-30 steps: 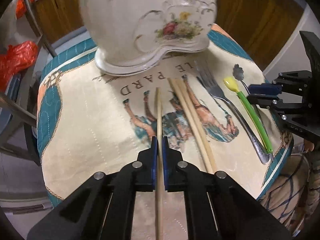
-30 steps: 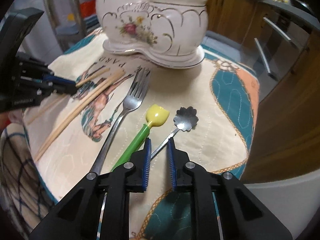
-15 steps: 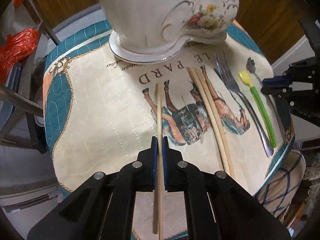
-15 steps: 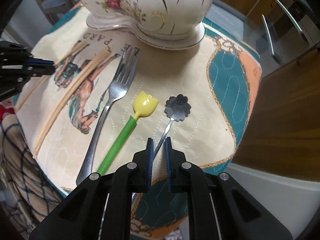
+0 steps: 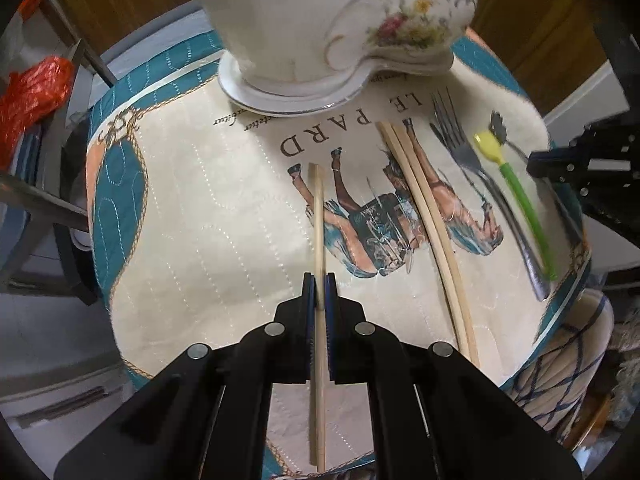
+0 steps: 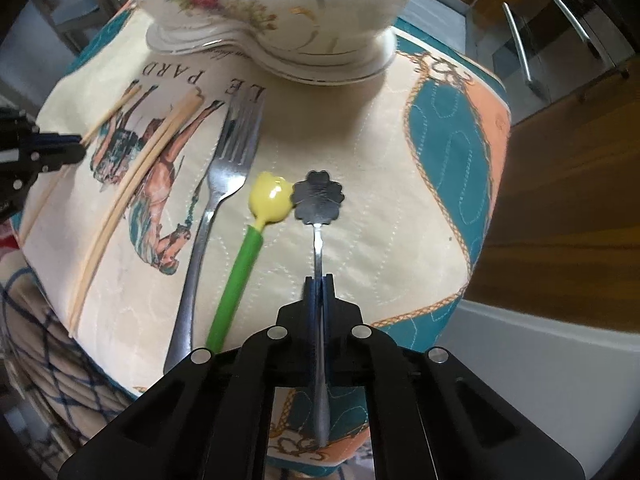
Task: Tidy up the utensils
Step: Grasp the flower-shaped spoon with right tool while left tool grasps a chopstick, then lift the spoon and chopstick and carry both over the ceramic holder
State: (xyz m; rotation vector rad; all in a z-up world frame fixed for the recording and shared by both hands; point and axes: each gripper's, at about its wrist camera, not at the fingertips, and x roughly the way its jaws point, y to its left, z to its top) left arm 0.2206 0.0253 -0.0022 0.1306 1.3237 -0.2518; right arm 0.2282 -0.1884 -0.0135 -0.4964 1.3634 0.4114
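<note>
Left hand-held gripper (image 5: 319,280): jaws closed on a single wooden chopstick (image 5: 318,216), pointing steeply down at the bench (image 5: 192,240). Right hand-held gripper (image 6: 319,282): jaws have just closed, now clamped on the thin handle of a flower-shaped metal spoon (image 6: 318,197).

Bench surface: covered by a quilted placemat (image 6: 452,128) in cream with teal and orange border, gold rope motif, horse print and lettering "LE PARD". Lying on it, side by side: pair of chopsticks (image 5: 428,220), metal fork (image 6: 224,184), green-handled spoon with yellow tulip bowl (image 6: 244,264), its bowl just beside the flower spoon's head. At the far edge of the placemat: white ceramic holder (image 6: 280,8) with gilt trim and painted roses, upright.

Surroundings: checked fabric (image 6: 44,360) below the near bench edge; red plastic bag (image 5: 32,96) and metal chair frame (image 5: 36,200) at left; wooden cabinet fronts with bar handles (image 6: 516,44) at right.
</note>
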